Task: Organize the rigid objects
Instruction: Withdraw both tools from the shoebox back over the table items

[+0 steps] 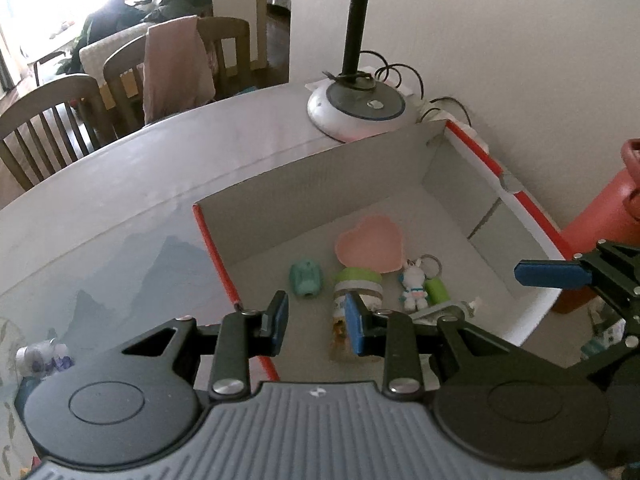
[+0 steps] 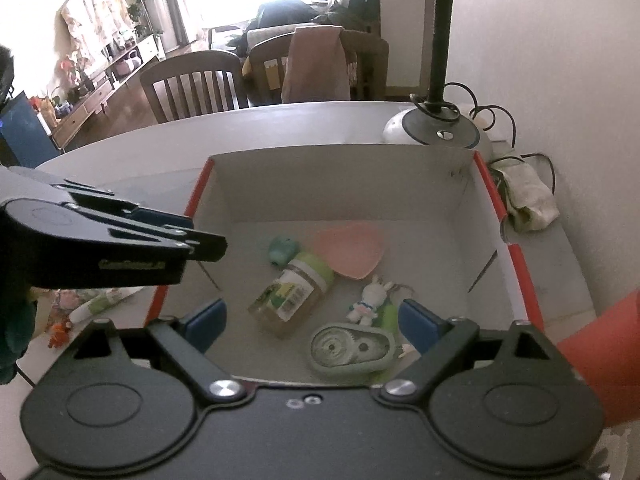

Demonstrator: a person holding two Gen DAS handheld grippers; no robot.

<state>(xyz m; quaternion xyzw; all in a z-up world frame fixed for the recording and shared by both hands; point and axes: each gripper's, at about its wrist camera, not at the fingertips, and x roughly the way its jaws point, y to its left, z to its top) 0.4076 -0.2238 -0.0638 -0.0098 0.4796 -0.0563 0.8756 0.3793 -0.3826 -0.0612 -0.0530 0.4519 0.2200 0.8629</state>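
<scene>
A grey table (image 2: pixel 280 128) carries a red-edged box (image 2: pixel 486 184) at centre frame, a lamp base (image 2: pixel 436 130) upper right, and a crumpled cloth (image 2: pixel 528 196) beside it.

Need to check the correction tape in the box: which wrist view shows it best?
The right wrist view: the green correction tape lies in full sight, gears visible, near the box front. In the left wrist view, only an edge shows behind the left gripper.
</scene>
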